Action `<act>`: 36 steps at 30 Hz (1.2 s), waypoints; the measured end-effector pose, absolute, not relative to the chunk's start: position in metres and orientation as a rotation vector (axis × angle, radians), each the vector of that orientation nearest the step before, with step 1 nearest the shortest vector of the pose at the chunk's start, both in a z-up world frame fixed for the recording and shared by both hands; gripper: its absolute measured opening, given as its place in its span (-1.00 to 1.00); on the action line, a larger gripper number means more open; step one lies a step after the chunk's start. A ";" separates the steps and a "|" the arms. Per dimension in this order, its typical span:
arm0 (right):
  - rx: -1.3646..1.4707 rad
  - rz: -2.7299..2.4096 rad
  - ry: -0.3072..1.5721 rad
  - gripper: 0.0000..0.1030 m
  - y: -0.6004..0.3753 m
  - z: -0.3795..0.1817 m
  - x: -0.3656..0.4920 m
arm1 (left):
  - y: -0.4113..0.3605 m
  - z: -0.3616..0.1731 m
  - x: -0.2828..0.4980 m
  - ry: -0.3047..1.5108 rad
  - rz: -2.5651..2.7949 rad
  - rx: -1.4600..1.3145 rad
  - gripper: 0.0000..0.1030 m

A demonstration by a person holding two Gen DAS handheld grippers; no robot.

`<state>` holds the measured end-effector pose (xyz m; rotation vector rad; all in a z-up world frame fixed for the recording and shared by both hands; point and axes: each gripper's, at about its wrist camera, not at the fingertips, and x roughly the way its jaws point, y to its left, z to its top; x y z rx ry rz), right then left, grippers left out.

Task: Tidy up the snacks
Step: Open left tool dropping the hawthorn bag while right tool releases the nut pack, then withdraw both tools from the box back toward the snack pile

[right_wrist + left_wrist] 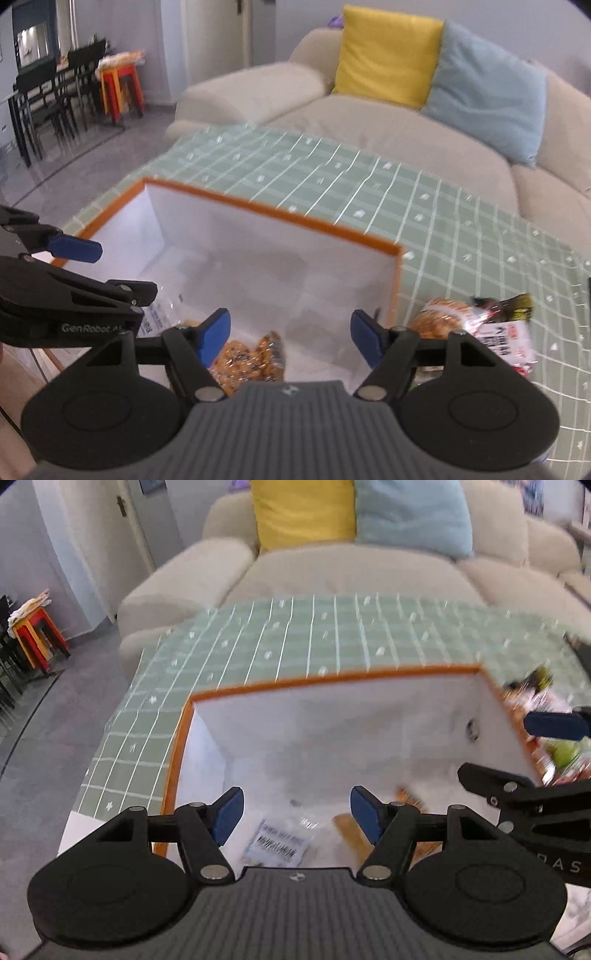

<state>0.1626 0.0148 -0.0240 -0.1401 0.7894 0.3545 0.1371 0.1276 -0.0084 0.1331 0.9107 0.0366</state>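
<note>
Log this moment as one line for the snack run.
left gripper: open, empty | right gripper: open, empty | box: two snack bags inside | table: more snack packets beside box

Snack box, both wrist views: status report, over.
Left gripper and right gripper: jaws open, nothing between them. Box holds a snack packet. More packets lie on the tablecloth outside. Nothing blocking.

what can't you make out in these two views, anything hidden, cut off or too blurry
- Left wrist view: barcode label on the clear packet in the box, print blurred.
- Left wrist view: snacks past the box's right wall, smeared and cut off.
- Right wrist view: orange snack bag, lower part behind the right gripper.
</note>
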 end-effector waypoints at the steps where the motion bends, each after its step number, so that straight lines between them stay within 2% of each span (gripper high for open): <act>1: -0.138 0.346 0.768 0.50 0.010 -0.019 0.159 | 0.125 -0.004 0.134 0.888 0.032 0.121 0.52; 8: -0.098 0.280 0.664 0.60 -0.029 0.004 0.133 | 0.097 0.016 0.114 0.733 -0.011 0.065 0.56; 16: -0.055 0.199 0.635 0.70 -0.083 0.008 0.105 | 0.065 0.013 0.098 0.691 -0.074 0.008 0.56; 36: 0.006 -0.070 0.752 0.74 -0.201 -0.061 0.069 | -0.052 -0.019 0.095 0.734 -0.323 0.152 0.56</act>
